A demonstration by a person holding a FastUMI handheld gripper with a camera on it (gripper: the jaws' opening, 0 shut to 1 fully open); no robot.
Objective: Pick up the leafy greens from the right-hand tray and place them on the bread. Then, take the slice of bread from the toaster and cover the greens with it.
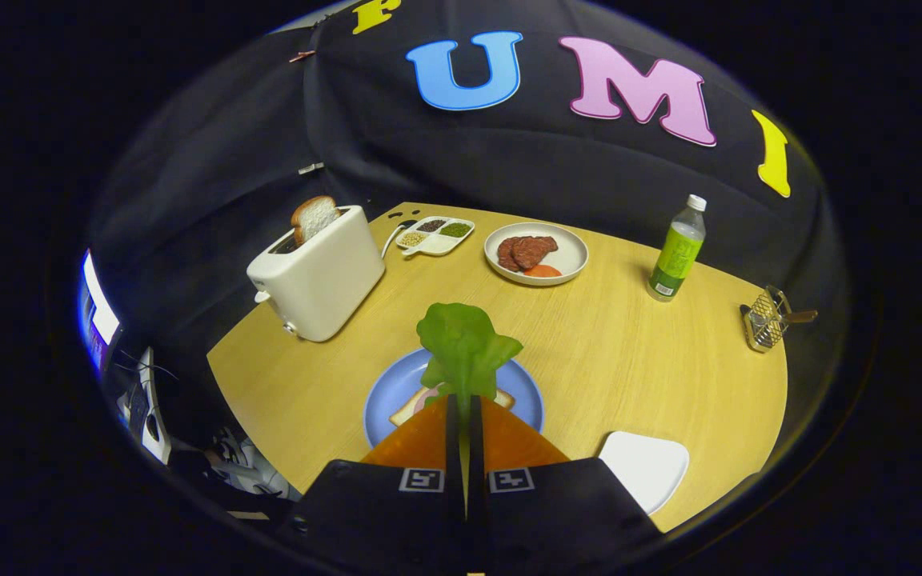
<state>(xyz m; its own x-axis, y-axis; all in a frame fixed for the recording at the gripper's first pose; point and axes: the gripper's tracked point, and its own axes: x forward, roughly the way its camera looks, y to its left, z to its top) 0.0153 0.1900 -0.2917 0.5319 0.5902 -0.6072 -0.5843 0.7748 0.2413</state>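
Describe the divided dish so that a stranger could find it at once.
On the wooden table, look beyond the gripper, which is shut on the lettuce leaf. Between the white toaster and the meat plate lies the divided dish, the one with compartments.

Even, fairly bright light falls from above on the tabletop (629,360), whose wood reads warm and clear. Shadows are short and soft: a faint one lies beside the toaster (318,276), another under the bottle (677,250). The surroundings sink into near darkness. A screen (97,316) glows blue-white, overexposed. Fisheye distortion bows the tabletop's rim; detail softens toward the margins. The centre is sharp.
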